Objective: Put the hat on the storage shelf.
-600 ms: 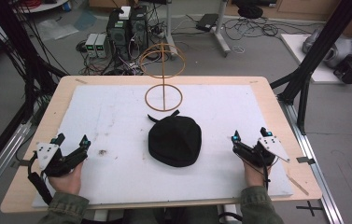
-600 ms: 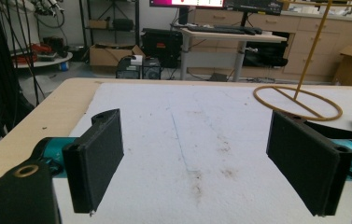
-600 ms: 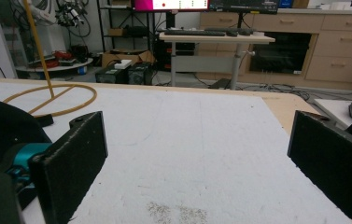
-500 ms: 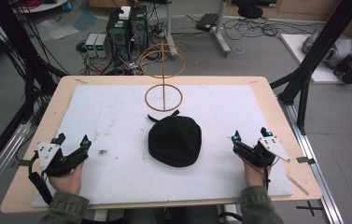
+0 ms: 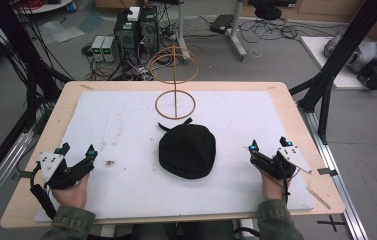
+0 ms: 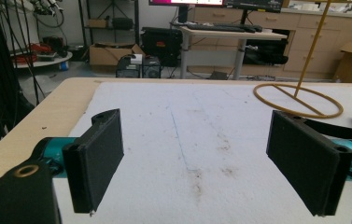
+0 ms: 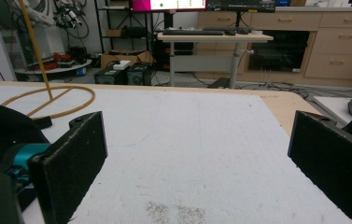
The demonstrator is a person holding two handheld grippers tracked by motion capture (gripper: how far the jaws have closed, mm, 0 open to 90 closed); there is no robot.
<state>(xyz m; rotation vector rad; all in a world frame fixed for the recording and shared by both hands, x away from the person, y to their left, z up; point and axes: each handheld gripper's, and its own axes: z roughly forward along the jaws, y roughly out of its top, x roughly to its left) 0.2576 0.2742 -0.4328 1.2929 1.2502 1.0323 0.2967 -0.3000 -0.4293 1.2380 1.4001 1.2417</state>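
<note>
With both your left gripper [image 5: 78, 159] and right gripper [image 5: 269, 150] gaping wide and empty, pinch the soft, light black cap [image 5: 186, 150] between them at its rim.

Your cap [image 5: 186, 150] lies mid-table [image 5: 296, 107] on the mat [image 5: 116, 120], with the wire stand [image 5: 175, 102] just behind it. Your left tongs [image 5: 77, 157] rest well to its left, your right tongs [image 5: 268, 148] well to its right, both near your edge.
</note>
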